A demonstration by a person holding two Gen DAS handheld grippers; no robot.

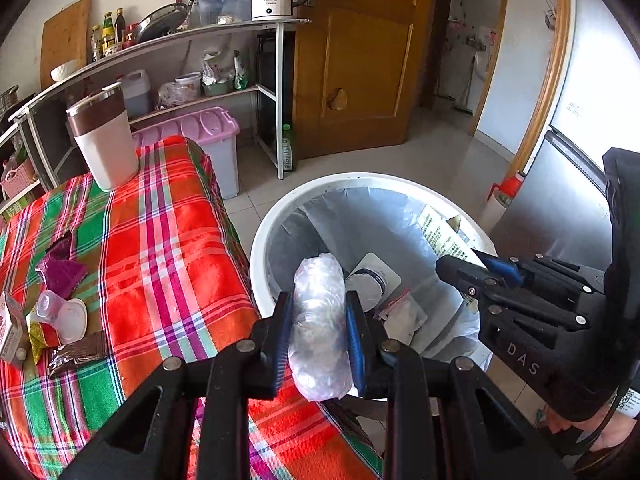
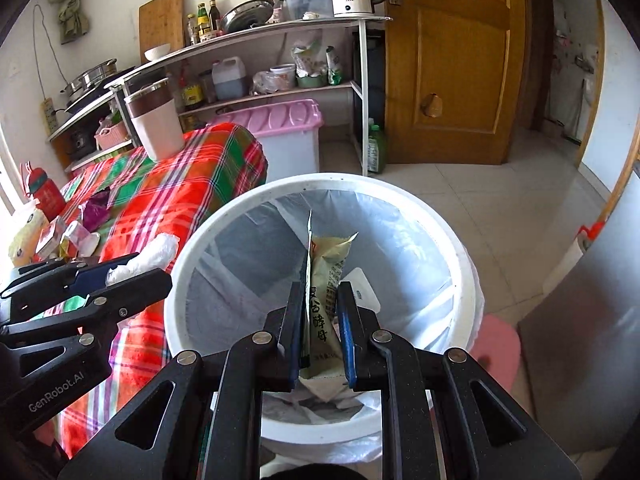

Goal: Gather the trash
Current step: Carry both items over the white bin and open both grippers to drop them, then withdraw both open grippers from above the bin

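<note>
Left wrist view has the left gripper [image 1: 320, 336] with its jaws pinching a crumpled wad of clear plastic film [image 1: 320, 320], held right over the near rim of the round white trash bin [image 1: 264, 236] lined with a translucent plastic bag. So that piece of trash is above the bin edge, not in it yet. Down inside the bin you can see a flat white blister-type package [image 1: 374, 280] and some other wrappers I can't make out.

Right wrist view: the right gripper [image 2: 320, 328] has its jaws pressed tight on a tall beige foil sachet with printed lettering [image 2: 324, 280], standing upright and hanging over the open mouth of the same bin.

The bin sits on the tiled floor just beside the long edge of the counter covered in a red, green and pink plaid cloth [image 1: 168, 248]. More stuff is lying on the counter along its left edge: a crumpled purple foil wrapper [image 1: 62, 272], a small clear plastic cup with a peeled-back lid [image 1: 64, 314], a brown wrapper [image 1: 78, 354] and a small red and white carton [image 1: 10, 328]. At the far end of the counter stands a white tumbler with a brown band and steel rim [image 1: 104, 140].
</note>
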